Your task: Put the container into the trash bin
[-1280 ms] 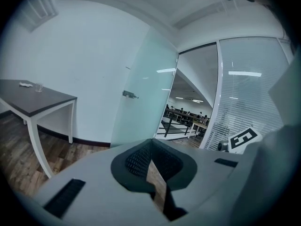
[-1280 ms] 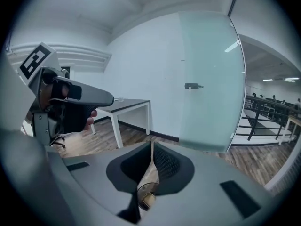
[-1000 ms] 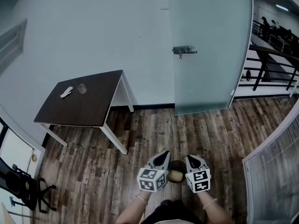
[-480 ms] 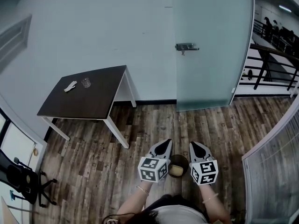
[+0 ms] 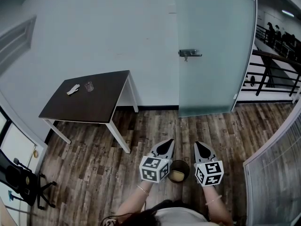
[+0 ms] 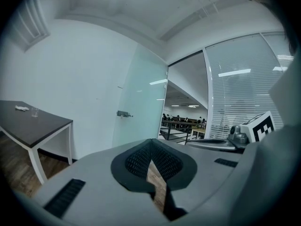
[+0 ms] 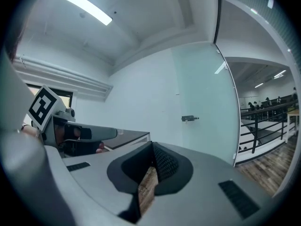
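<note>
Flanking bin, L claw & R claw both shut, empty.

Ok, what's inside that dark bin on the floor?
One pale tan thing lies in the bin, too small to identify. It covers whatever is beneath it, and the rest of the inside is dark.

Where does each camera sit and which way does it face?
Head view: on the person's head, looking steeply down at wood floor, table, glass door and small bin; shows forearms, left gripper, right gripper.
Left gripper view: on the left gripper, looking level along its shut jaws at wall and door; right gripper at right edge.
Right gripper view: on the right gripper, along its shut jaws toward that door; left gripper at left.
Shared: all three see door handle and table.
</note>
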Available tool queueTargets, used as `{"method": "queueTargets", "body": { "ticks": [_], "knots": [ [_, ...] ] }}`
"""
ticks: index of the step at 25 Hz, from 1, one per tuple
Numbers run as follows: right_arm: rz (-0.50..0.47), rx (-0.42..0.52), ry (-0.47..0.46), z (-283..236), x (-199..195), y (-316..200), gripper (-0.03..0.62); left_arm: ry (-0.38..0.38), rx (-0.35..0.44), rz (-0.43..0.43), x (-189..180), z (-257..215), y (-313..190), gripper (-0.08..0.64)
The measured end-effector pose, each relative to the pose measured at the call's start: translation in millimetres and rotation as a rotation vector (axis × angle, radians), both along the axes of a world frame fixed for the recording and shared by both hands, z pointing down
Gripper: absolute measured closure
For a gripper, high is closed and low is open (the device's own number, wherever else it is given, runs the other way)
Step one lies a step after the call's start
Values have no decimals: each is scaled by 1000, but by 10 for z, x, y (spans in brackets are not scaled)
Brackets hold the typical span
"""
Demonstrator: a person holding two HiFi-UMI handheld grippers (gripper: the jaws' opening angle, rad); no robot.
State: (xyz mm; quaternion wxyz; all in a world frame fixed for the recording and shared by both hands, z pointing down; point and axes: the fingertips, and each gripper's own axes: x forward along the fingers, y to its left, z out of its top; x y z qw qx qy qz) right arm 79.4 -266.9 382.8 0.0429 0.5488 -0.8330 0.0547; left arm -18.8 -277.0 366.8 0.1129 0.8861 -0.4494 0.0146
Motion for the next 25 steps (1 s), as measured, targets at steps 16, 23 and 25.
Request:
{"method": "queueTargets", "body": {
  "ticks": [16, 23, 25],
  "knots": [
    [-29, 26, 76, -149, 31, -15, 586, -3, 11, -12, 1, -43, -61, 541],
    [-40, 27, 85, -140, -37, -65, 584, 3, 2, -15, -2, 22, -118, 541],
    [-42, 28, 86, -159, -56, -83, 584, 3, -2, -12, 10, 35, -133, 541]
  ]
}}
